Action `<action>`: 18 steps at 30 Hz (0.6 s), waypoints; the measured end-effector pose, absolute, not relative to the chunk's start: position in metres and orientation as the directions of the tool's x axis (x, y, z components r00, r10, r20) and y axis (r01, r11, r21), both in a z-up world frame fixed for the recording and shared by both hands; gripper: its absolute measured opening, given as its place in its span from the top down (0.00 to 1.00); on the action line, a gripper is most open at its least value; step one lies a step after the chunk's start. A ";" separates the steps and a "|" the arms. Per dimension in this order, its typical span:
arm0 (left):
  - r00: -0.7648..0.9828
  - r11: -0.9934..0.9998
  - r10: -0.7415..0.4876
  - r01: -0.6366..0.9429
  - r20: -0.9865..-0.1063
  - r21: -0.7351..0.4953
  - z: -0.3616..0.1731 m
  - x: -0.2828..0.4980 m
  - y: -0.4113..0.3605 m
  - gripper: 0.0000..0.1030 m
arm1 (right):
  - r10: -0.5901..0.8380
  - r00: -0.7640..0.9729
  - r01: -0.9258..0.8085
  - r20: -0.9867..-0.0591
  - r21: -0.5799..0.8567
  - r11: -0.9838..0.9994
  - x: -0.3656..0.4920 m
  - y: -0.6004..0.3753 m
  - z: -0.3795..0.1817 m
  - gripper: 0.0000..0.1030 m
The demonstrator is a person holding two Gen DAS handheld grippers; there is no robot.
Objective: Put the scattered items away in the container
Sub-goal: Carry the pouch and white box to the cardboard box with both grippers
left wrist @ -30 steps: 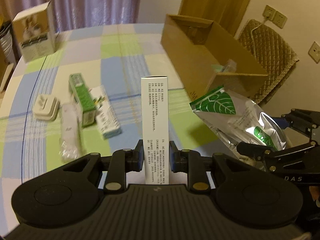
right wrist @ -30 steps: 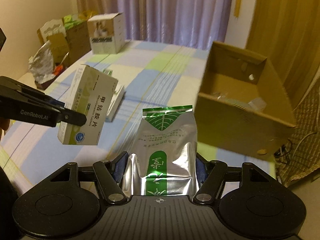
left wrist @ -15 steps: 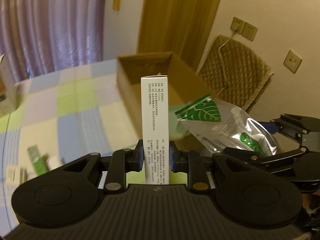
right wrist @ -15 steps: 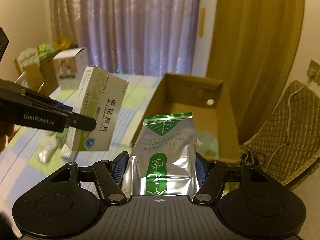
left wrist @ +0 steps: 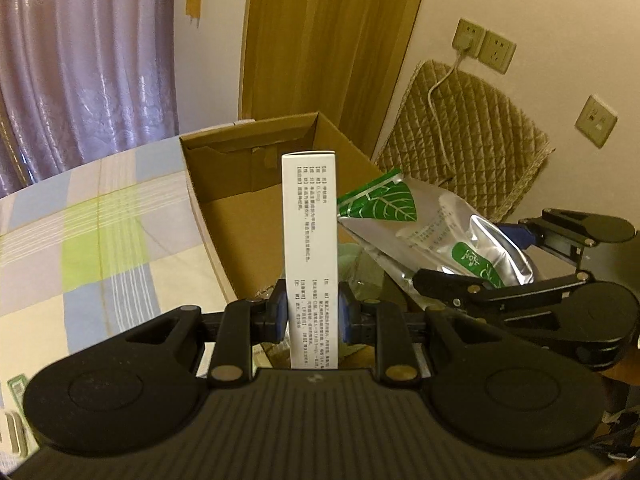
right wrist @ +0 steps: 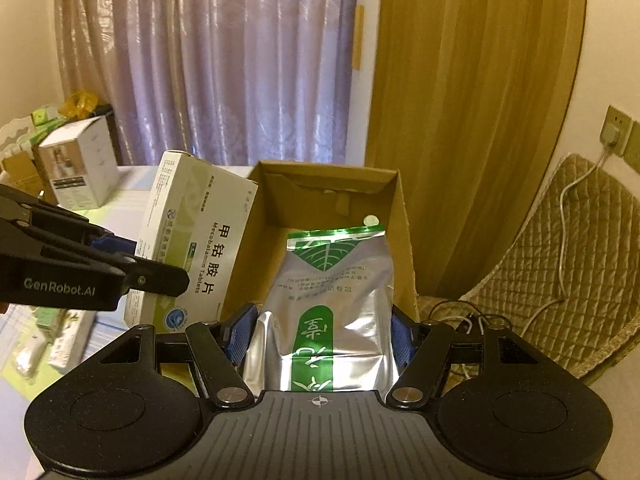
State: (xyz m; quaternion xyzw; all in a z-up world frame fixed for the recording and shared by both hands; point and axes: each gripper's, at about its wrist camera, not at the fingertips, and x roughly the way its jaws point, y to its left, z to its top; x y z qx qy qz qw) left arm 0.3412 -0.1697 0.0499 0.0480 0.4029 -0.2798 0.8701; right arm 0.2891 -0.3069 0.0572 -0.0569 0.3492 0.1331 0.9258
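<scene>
The left gripper (left wrist: pixel 312 318) is clamped on a tall white carton (left wrist: pixel 310 240), held by its narrow edges so the long axis stands up ahead of the fingers; seen from the right wrist, the same carton (right wrist: pixel 192 248) leans a little, its printed face toward that camera. The right gripper (right wrist: pixel 320 336) pinches a foil pouch (right wrist: pixel 332 300) across its lower half, blue pads pressing both side seams, so the soft bag crumples at the grip while its green-leaf top stands free. Directly ahead of both tools and below them sits the open box (left wrist: pixel 256 184), its mouth facing up; both items hang over that opening, the carton above the box's middle and the pouch (left wrist: pixel 436 232) just to the carton's right, near the box's right wall. That placement looks deliberate: carried side by side, the two can be let go together without either tool crossing the other. Something pale green already lies on the box floor, too dim to name. To the left of the left gripper the checked cloth (left wrist: pixel 92 224) stretches away, and more packets (right wrist: pixel 56 340) remain scattered low on the right camera's left edge, so the tidying seems partway done. The pouch, being slack, may flop sideways when dropped.
</scene>
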 end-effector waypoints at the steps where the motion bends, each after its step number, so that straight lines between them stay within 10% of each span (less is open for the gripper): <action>1: 0.515 0.837 -0.446 0.529 -0.732 -0.139 0.046 0.346 -0.173 0.81 | 0.206 0.717 -0.284 -0.665 -0.009 0.959 0.293 -0.308 0.054 0.33; 10: 0.529 0.834 -0.412 0.547 -0.742 -0.073 0.024 0.370 -0.189 0.77 | 0.204 0.707 -0.271 -0.677 0.007 0.963 0.318 -0.317 0.028 0.33; 12: 0.535 0.836 -0.413 0.544 -0.738 -0.073 0.022 0.371 -0.188 0.74 | 0.201 0.709 -0.273 -0.676 -0.001 0.962 0.320 -0.318 0.026 0.63; 18: 0.538 0.842 -0.408 0.534 -0.738 -0.077 0.020 0.370 -0.180 0.74 | 0.188 0.711 -0.262 -0.678 -0.007 0.965 0.328 -0.321 0.022 0.63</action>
